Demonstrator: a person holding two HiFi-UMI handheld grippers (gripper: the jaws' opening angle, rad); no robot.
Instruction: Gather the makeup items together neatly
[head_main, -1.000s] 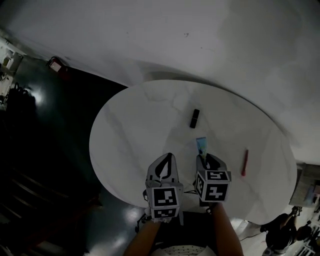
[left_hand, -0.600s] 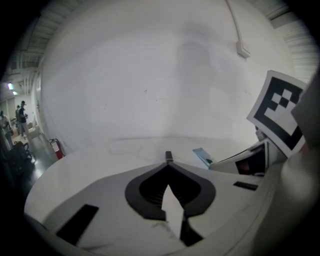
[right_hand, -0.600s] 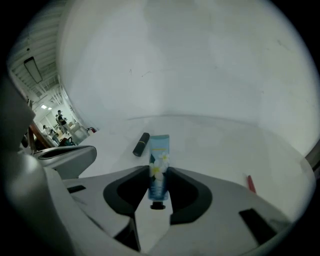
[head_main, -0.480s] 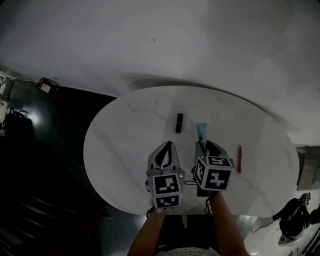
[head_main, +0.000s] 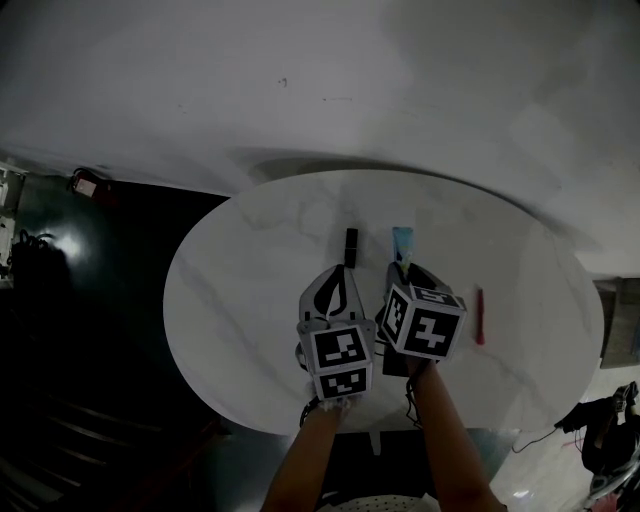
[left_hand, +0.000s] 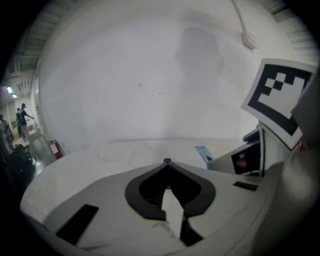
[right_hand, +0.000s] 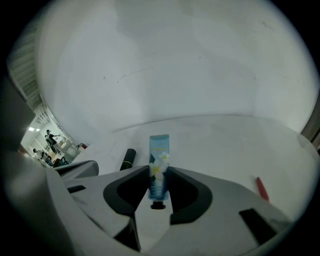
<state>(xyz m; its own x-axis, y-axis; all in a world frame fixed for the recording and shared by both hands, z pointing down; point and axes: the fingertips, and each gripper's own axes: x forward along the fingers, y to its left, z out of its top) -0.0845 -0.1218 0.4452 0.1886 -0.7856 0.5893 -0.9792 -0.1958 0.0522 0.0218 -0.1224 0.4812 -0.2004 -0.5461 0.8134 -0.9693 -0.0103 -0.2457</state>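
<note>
Tube, clamped in right gripper, has advanced alongside lipstick; left gripper closed.

The black lipstick tube is lying just ahead of the left gripper, sitting in its forward path. The red pencil is resting well apart on the right. Bare room is stretching across the round table's left half.

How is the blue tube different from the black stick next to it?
The tube is light blue with a flower; the stick is plain black. The tube is gripped in the right gripper; the stick lies loose on the table. Both are slim and sit side by side.
</note>
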